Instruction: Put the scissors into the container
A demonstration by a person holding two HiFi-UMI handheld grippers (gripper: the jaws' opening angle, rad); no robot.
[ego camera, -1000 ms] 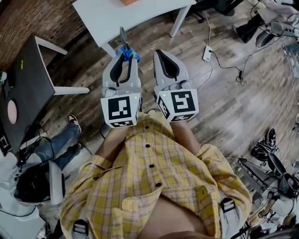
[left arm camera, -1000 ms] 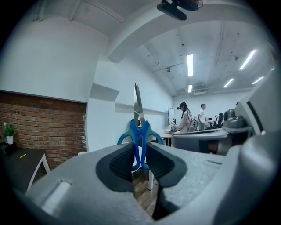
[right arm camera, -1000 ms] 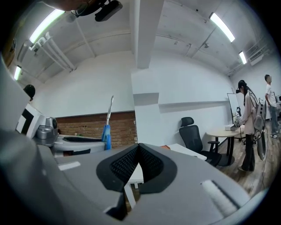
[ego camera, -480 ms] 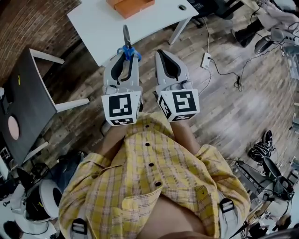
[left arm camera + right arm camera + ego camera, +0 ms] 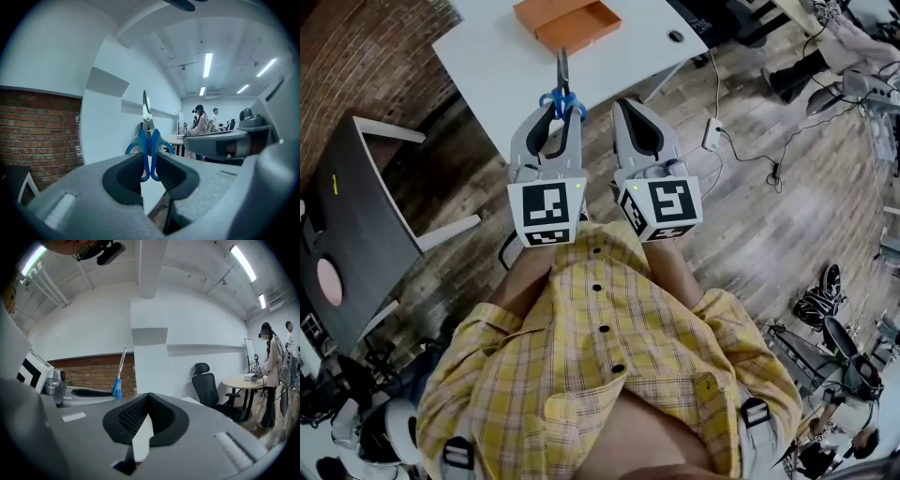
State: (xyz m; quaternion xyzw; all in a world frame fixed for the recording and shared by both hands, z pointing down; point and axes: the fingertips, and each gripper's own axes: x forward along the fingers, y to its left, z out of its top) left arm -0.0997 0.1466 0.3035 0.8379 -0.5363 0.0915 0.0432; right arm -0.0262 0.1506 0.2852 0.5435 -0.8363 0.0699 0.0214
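Blue-handled scissors [image 5: 562, 97] are clamped by the handles in my left gripper [image 5: 560, 112], blades pointing ahead over the near edge of the white table [image 5: 487, 56]. In the left gripper view the scissors [image 5: 149, 143] stand upright between the pads, blade tip up. The orange container [image 5: 567, 23], a shallow open tray, sits on the table just beyond the blade tip. My right gripper [image 5: 624, 106] hovers beside the left one, above the floor at the table's edge. It is shut with nothing in it [image 5: 149, 397]. From the right gripper view the scissors [image 5: 118, 378] show at the left.
A dark mouse [image 5: 675, 37] lies on the white table right of the container. A black side table [image 5: 347, 216] stands at the left. A power adapter [image 5: 714, 131] and cables lie on the wooden floor at the right. An office chair [image 5: 206, 385] and people [image 5: 202, 123] are further off.
Both grippers have travelled forward to the white table with the scissors still held. The orange container has come fully into view ahead of the blade tip.
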